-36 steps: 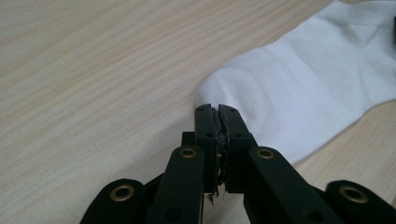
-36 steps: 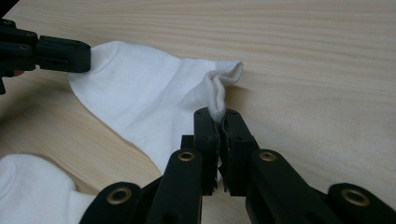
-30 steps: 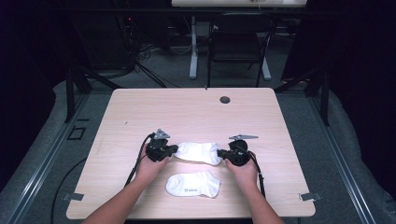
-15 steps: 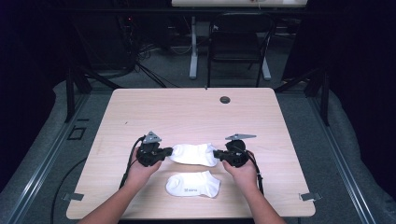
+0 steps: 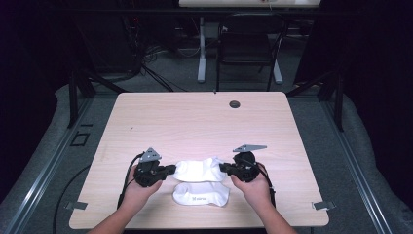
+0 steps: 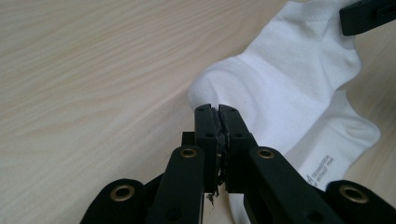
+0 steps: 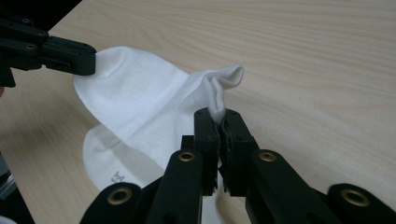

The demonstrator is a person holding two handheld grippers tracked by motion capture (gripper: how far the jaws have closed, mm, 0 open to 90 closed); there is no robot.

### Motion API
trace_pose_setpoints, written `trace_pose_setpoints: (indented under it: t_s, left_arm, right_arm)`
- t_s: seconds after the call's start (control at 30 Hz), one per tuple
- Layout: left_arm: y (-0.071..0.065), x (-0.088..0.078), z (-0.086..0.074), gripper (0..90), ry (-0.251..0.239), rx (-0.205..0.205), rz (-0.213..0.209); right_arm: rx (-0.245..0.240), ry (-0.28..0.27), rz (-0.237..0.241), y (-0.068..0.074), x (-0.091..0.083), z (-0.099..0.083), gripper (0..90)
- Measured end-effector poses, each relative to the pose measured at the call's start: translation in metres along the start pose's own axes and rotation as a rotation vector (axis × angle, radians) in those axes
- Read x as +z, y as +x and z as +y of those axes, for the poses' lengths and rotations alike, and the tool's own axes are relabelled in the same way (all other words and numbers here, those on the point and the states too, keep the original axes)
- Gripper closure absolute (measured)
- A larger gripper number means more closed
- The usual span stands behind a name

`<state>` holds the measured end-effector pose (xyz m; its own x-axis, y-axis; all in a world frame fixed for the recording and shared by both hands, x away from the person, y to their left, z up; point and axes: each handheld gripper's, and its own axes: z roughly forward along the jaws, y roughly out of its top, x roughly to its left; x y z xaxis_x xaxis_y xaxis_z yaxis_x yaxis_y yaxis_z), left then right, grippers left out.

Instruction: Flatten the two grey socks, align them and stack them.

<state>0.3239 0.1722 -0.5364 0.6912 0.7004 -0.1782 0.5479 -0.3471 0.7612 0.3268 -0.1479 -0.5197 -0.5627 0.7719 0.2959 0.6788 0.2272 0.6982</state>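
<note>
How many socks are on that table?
2. One white sock is stretched between the left gripper and right gripper, each shut on an end. The second sock lies flat on the table, just nearer the person.

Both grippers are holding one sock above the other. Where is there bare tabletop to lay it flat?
Bare wood runs from the held sock back to the round grommet, and along the table edges outside each hand. The near middle is crowded: second sock, left gripper, right gripper.

Two white socks (image 5: 199,169), two grippers (image 5: 171,169), one table (image 5: 195,122).
</note>
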Motion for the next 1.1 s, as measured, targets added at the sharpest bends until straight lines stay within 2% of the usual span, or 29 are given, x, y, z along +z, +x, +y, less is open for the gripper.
trace_pose_setpoints:
  t_s: [0.37,0.63,0.87,0.97,1.1]
  left_arm:
    - [-0.011,-0.008,-0.017,87.6,0.021,-0.013,-0.022]
    - [-0.019,-0.012,-0.024,87.6,0.007,-0.036,-0.032]
    - [-0.026,-0.010,-0.028,87.5,0.010,-0.024,-0.033]
    - [-0.027,-0.010,-0.029,87.5,0.015,-0.007,-0.031]
    - [-0.028,-0.006,-0.032,87.5,0.016,-0.017,-0.030]
  right_arm:
    - [-0.032,0.039,0.020,0.014,-0.006,-0.014,86.3]
    - [-0.036,0.056,0.022,0.018,-0.008,-0.026,86.3]
    - [-0.030,0.057,0.017,0.019,-0.010,-0.032,86.3]
    - [-0.023,0.060,0.017,0.019,-0.011,-0.034,86.3]
    - [-0.027,0.064,0.012,0.019,-0.010,-0.038,86.3]
